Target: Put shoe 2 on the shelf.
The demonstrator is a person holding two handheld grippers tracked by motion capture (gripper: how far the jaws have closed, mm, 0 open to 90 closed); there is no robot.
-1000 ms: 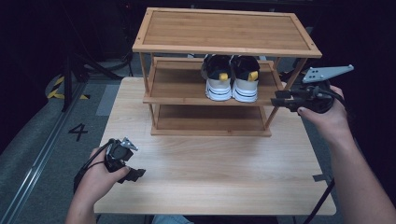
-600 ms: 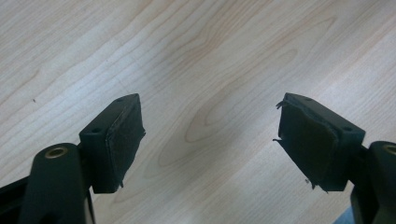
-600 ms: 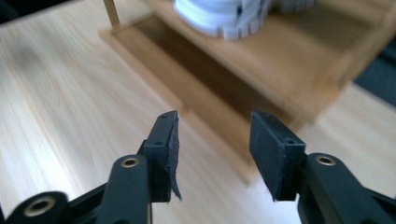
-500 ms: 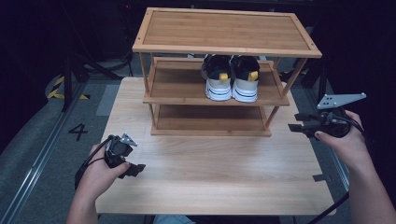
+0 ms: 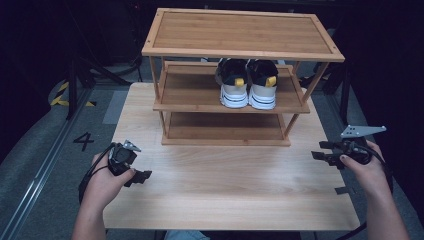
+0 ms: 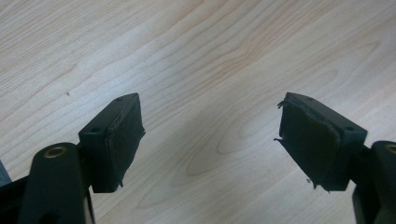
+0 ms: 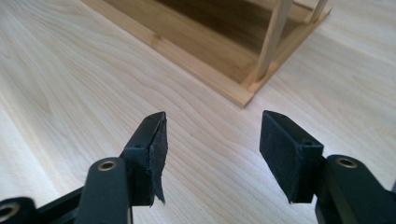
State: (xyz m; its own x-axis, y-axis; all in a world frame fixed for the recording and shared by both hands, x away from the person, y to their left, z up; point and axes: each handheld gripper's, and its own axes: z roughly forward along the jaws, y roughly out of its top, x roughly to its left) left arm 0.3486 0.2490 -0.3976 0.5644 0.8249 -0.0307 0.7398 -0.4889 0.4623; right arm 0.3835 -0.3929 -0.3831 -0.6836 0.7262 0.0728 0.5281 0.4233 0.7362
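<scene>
Bamboo three-tier shoe rack [image 5: 240,75] is standing at the far side of the pale wooden table [image 5: 225,190], carrying the black-and-white sneaker pair [image 5: 247,82] on its middle shelf, heels facing the person, while the nearer right gripper [image 5: 327,151], its jaws just opened and empty, and the released left gripper [image 5: 140,177] are resting low.

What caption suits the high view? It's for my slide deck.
Pair of sneakers on the shoe rack's middle shelf; both grippers, left and right, open and empty.
</scene>
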